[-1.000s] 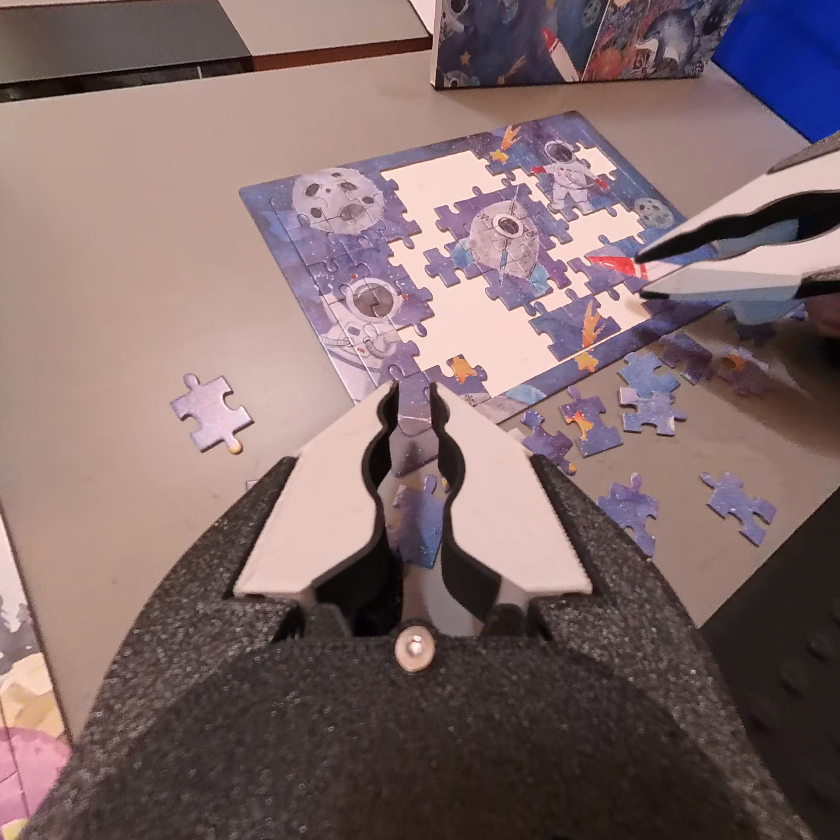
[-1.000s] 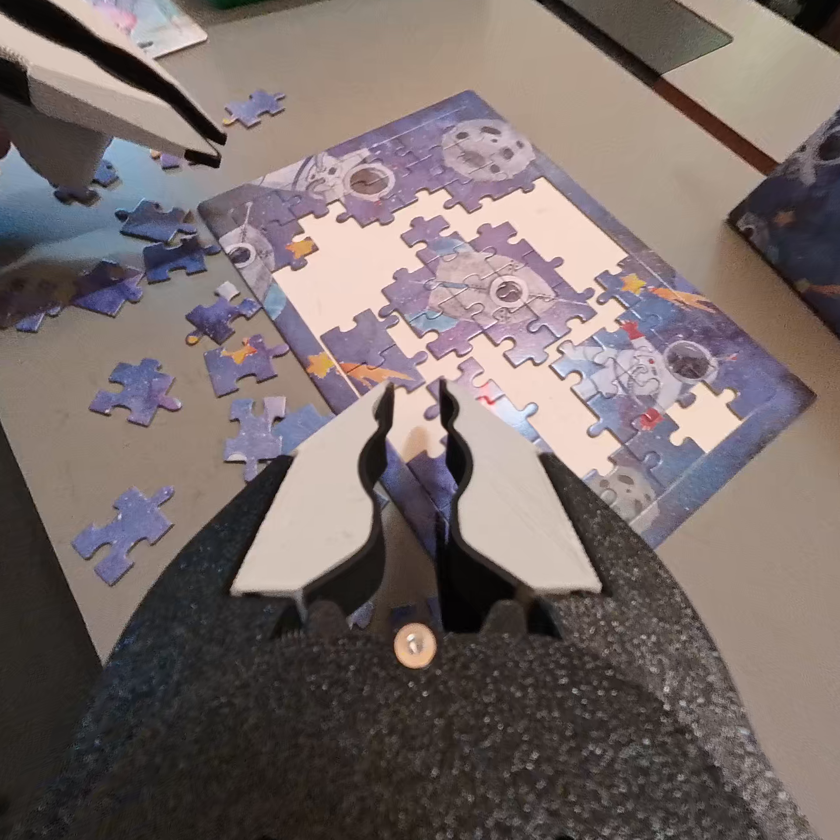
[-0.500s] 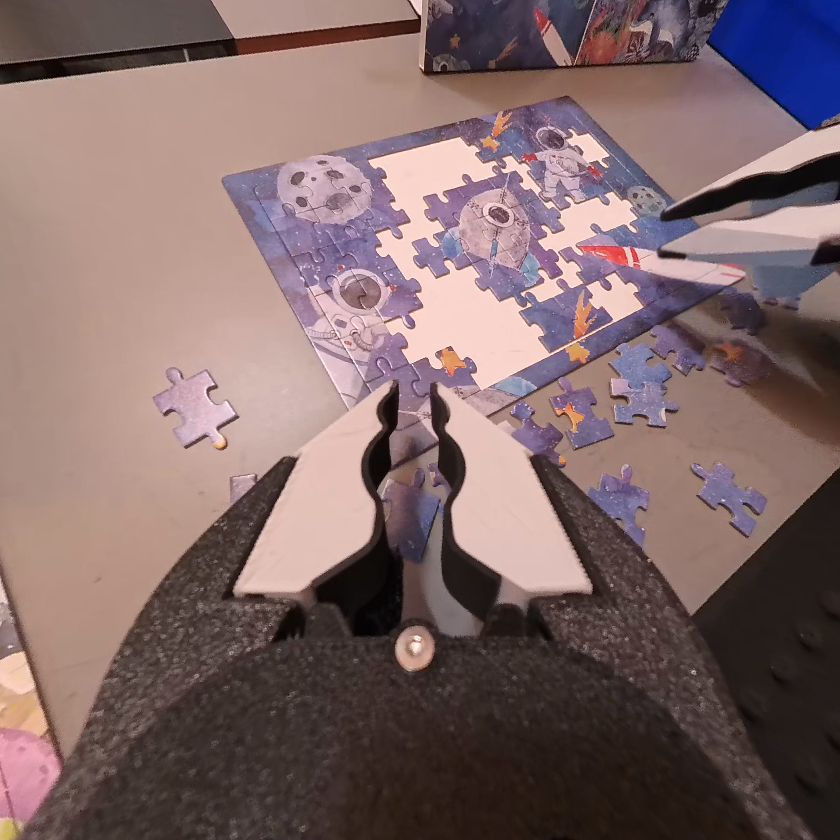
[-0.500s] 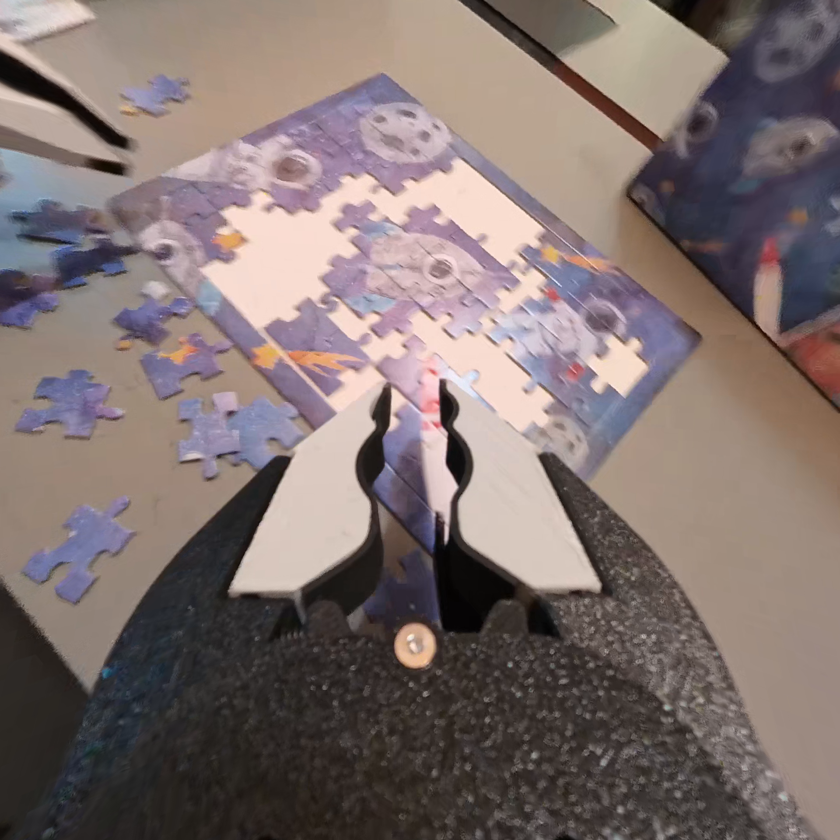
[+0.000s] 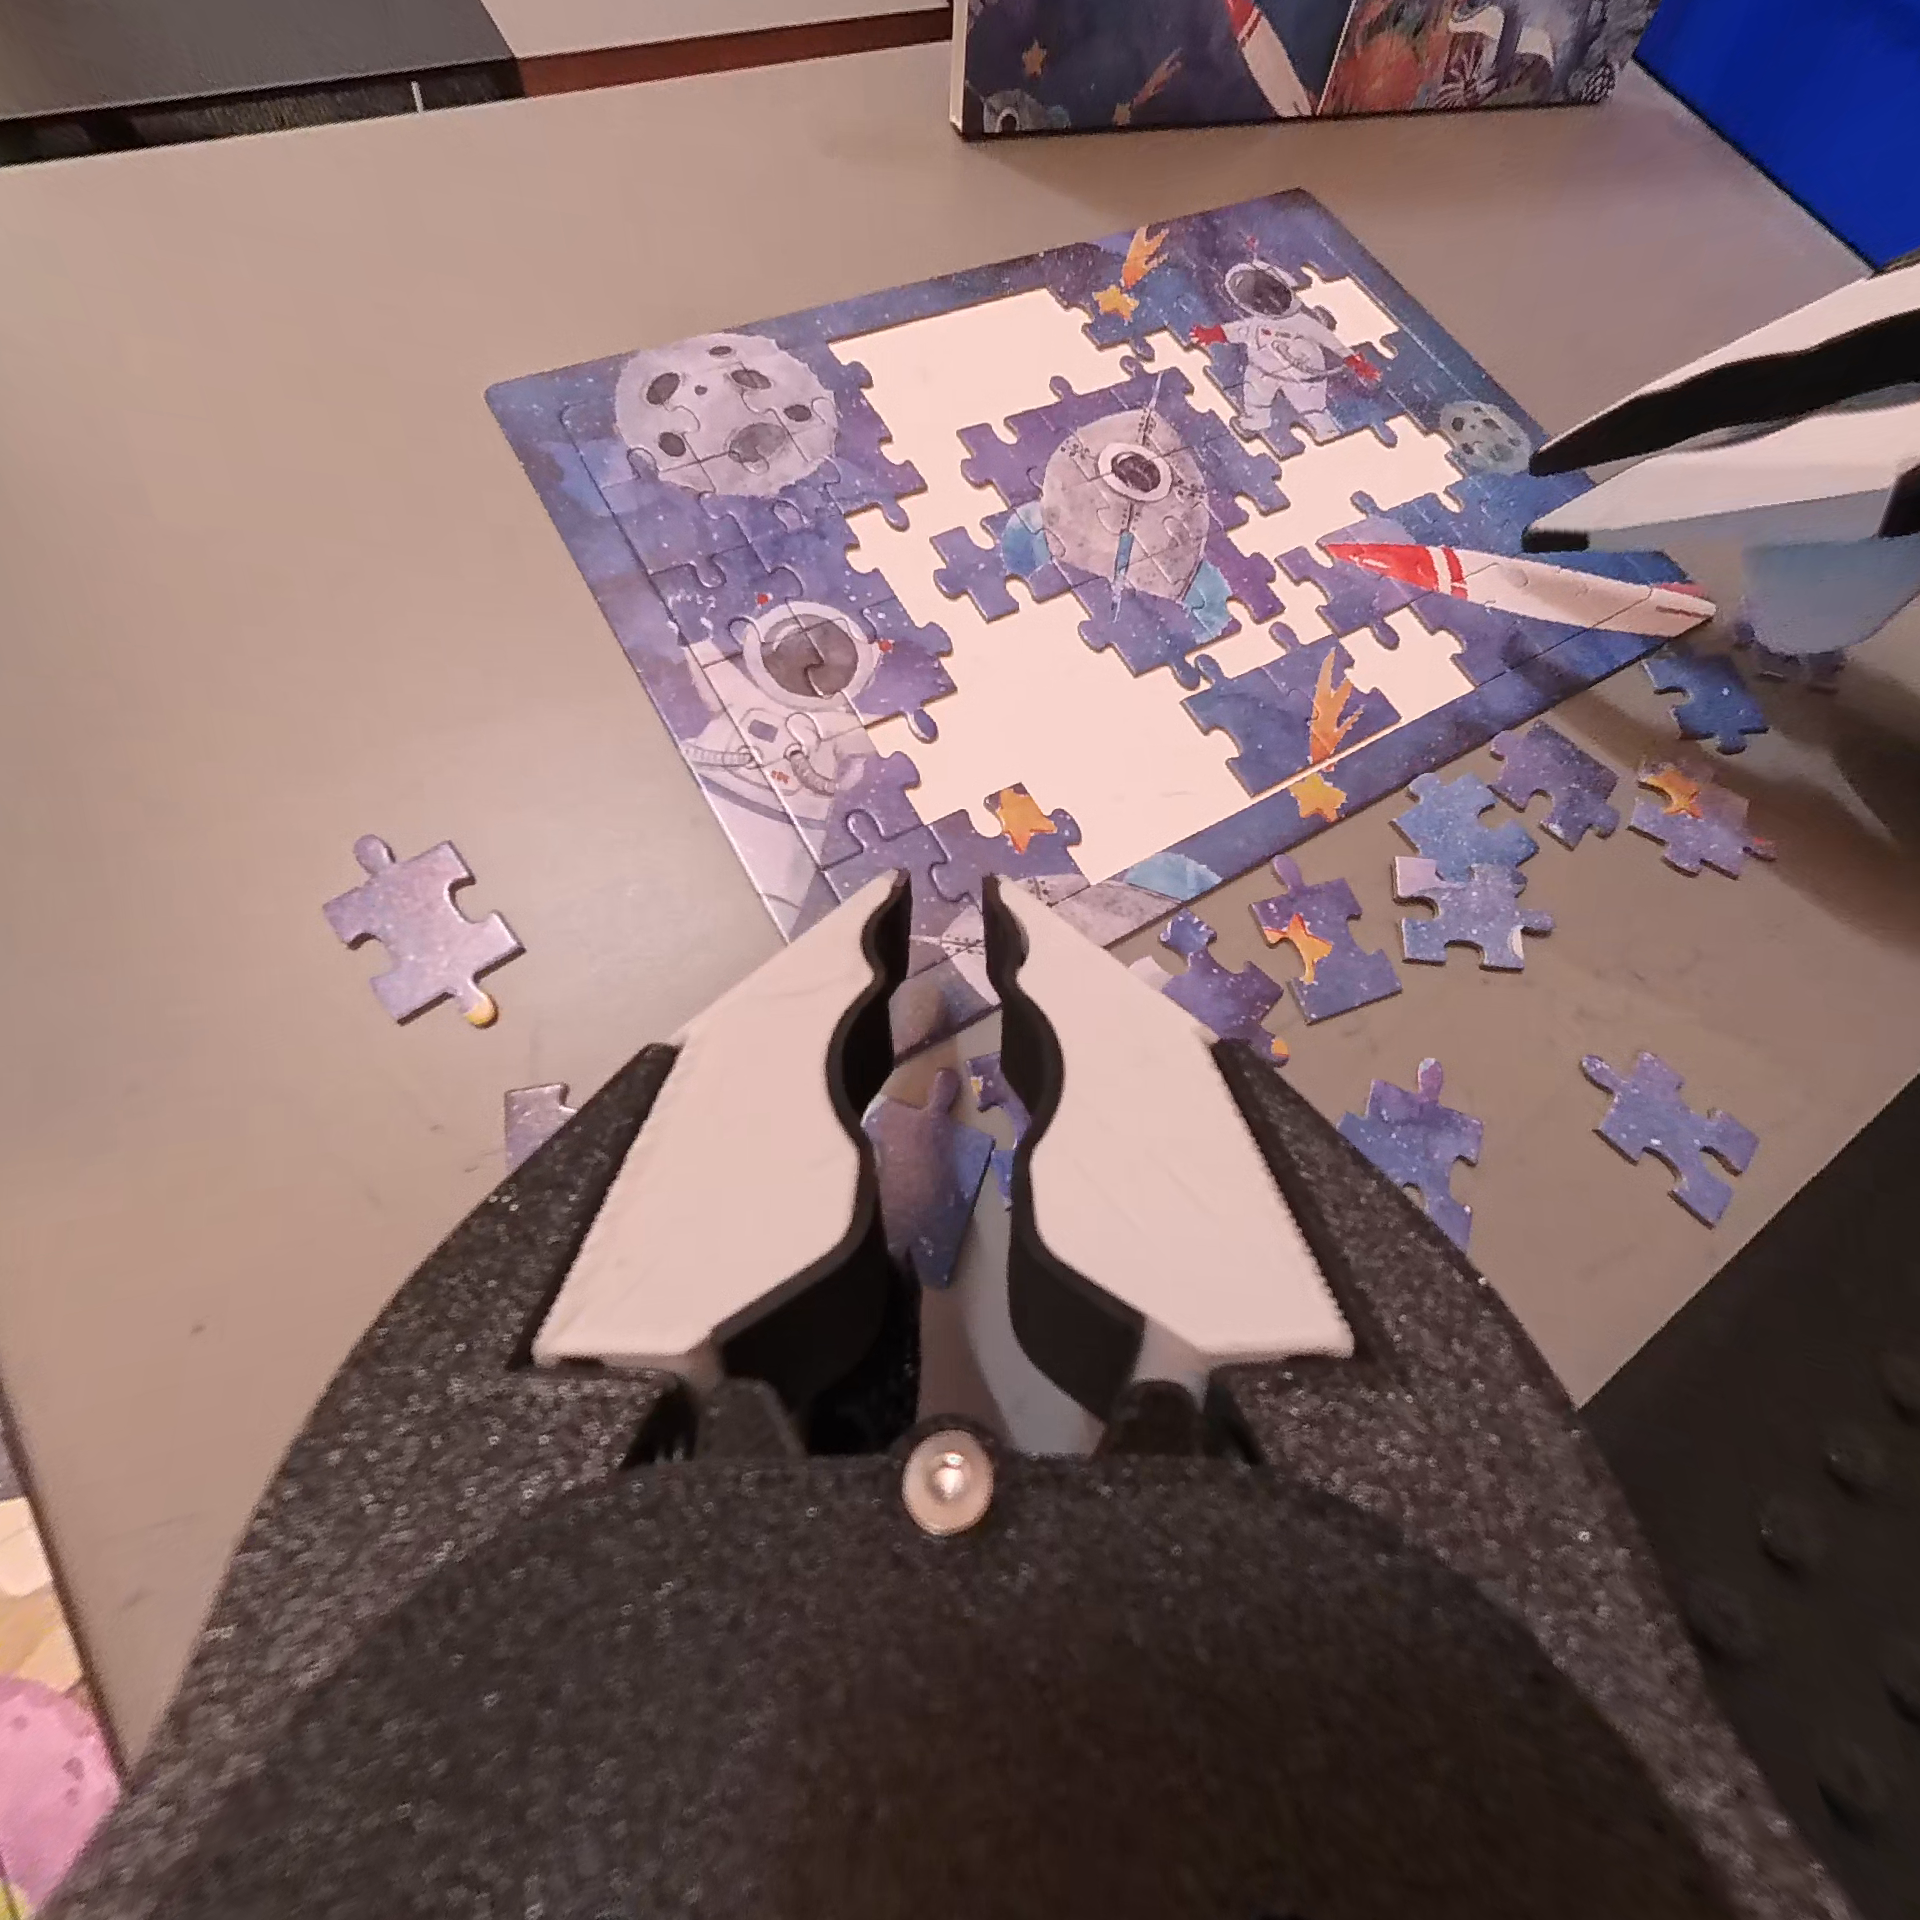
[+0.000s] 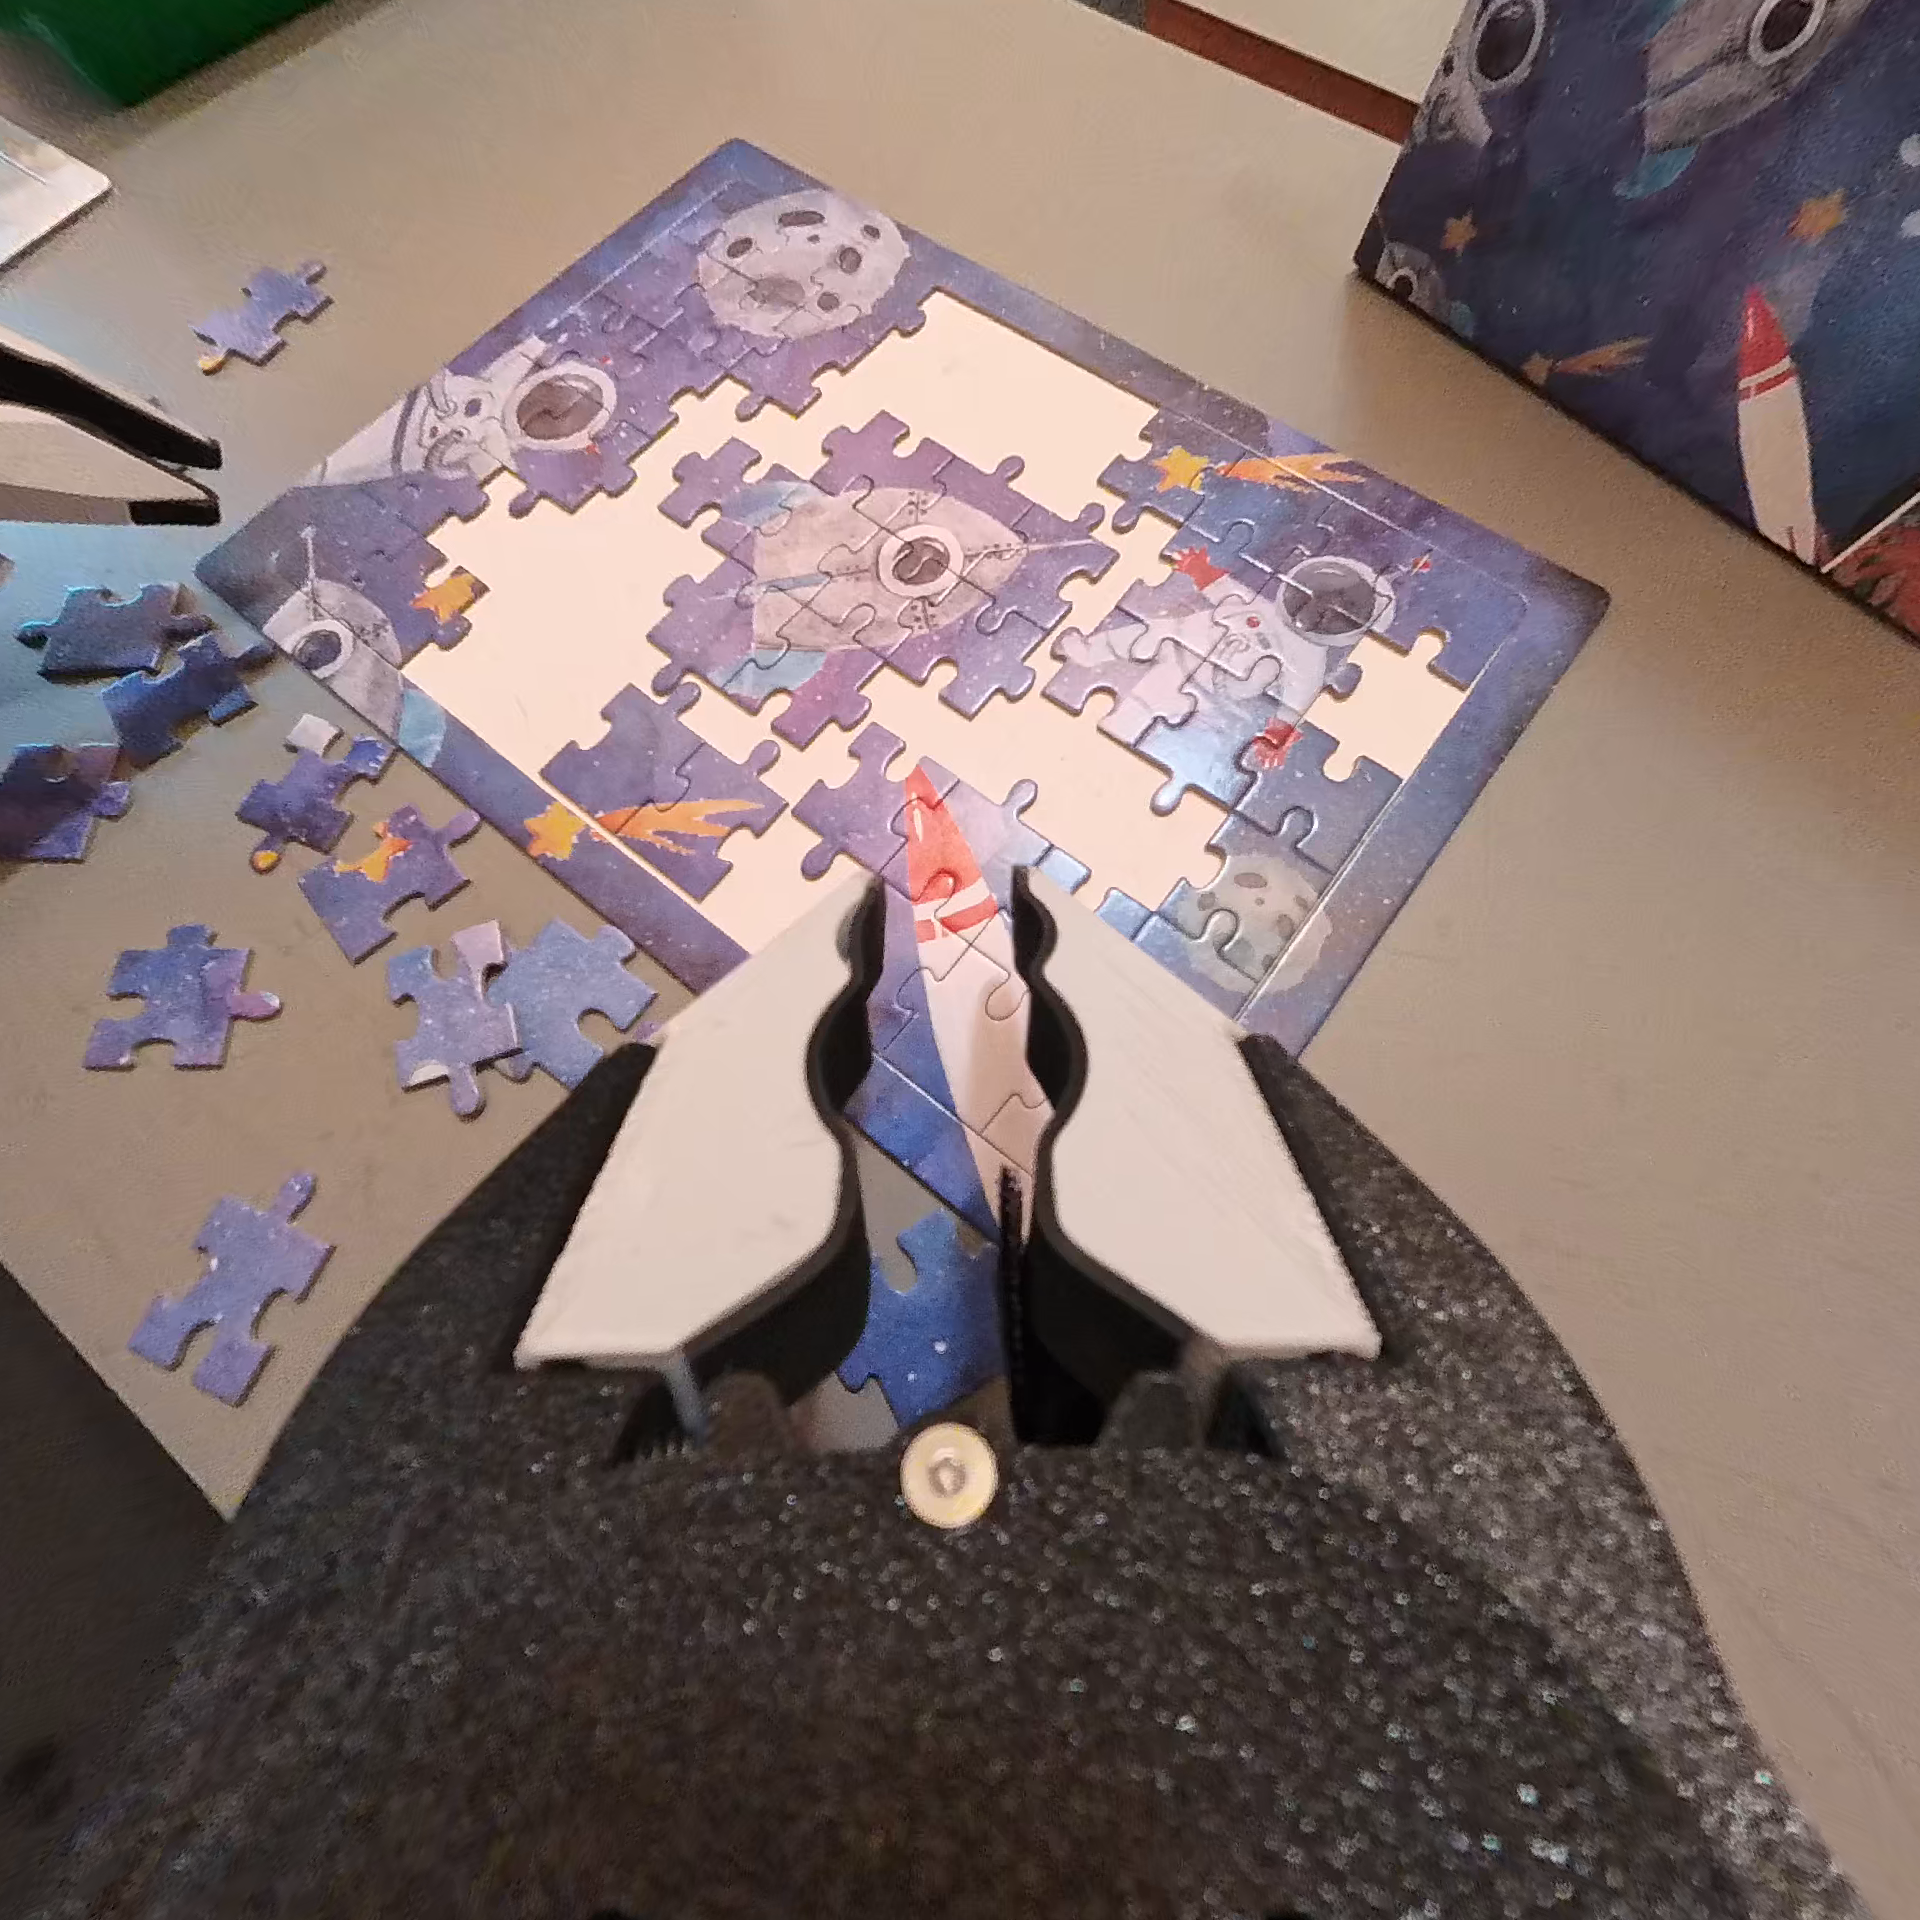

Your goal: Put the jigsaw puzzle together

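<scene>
The puzzle board (image 6: pixel 1538 613) lies just ahead of both claws, white gaps unfilled. Over the last second the right claw (image 6: pixel 945 883) has pulled back off its near edge, the left claw (image 5: pixel 945 883) drawing back too; both stand narrowly parted, empty. Loose pieces (image 6: pixel 520 997) wait left of the right claw: I judge another pick comes next.

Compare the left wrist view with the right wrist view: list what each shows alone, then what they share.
Only the left wrist view shows the black mat at the table's near right and the pastel picture at lower left. Only the right wrist view shows the green object at top left. Both show the puzzle board, the loose pieces, the lone piece set apart on the table, the space-themed box, and both open tongs, left and right.
</scene>
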Demonstrator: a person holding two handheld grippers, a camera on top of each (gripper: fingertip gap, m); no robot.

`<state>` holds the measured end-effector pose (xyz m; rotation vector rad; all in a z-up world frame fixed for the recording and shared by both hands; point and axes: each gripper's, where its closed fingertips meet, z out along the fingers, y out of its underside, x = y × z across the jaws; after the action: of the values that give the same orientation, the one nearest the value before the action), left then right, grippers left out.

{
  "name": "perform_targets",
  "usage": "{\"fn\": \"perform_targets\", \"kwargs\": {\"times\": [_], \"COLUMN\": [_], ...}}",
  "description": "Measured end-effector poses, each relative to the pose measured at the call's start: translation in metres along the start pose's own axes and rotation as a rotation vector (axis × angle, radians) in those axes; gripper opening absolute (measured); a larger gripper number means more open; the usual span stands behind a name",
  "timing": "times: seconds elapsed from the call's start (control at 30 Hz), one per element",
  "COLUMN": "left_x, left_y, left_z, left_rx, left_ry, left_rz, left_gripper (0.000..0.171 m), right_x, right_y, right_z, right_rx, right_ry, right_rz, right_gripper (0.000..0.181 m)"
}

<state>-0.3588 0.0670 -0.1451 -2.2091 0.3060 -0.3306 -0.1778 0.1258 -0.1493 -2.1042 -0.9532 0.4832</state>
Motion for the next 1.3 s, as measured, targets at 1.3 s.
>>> {"fn": "perform_targets", "kwargs": {"times": [1.3], "left_x": [0.0024], "left_y": [0.0067], "left_z": [0.0026], "left_rx": [-0.034], "left_ry": [0.021], "left_rz": [-0.005], "left_gripper": [0.014], "right_x": [-0.0005], "right_y": [0.0046], "right_z": [0.0037], "right_rx": [-0.025], "right_ry": [-0.014], "right_rz": [0.001], "right_gripper": [0.024]}}
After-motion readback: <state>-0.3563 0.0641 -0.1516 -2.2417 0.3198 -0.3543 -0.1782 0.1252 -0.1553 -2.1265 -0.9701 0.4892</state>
